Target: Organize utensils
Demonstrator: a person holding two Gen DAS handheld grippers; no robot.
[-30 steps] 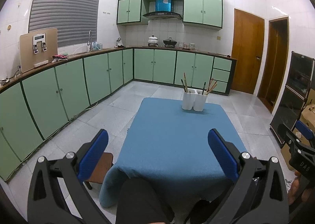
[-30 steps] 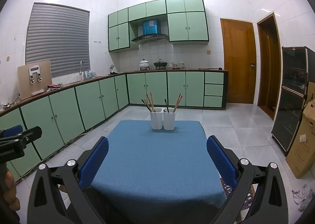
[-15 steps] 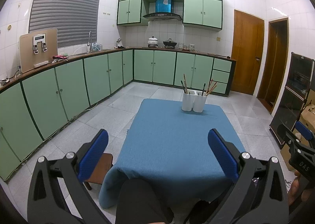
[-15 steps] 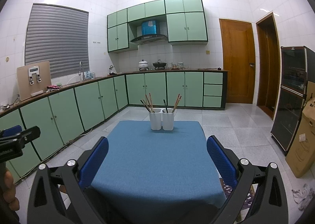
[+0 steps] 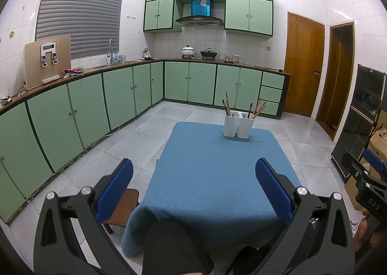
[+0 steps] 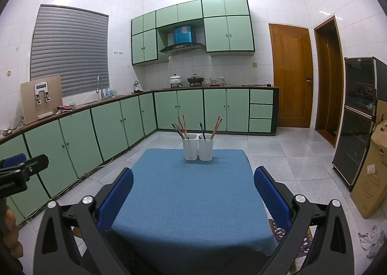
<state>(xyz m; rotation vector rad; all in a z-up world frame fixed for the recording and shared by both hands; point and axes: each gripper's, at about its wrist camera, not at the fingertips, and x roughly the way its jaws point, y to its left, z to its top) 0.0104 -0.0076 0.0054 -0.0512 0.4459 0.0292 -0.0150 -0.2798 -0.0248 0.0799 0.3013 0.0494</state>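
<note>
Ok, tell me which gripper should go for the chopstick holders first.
Probably right. The right gripper lines up almost straight with the two white holders; from the left gripper they sit off to the right. Both grippers are open and empty.

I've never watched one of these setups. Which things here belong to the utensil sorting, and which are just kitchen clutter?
Part of the job: two white holders, chopsticks standing in them, blue table, left gripper and right gripper, both open.

Just lying about: pots on the counter, cardboard box, wooden stool.
</note>
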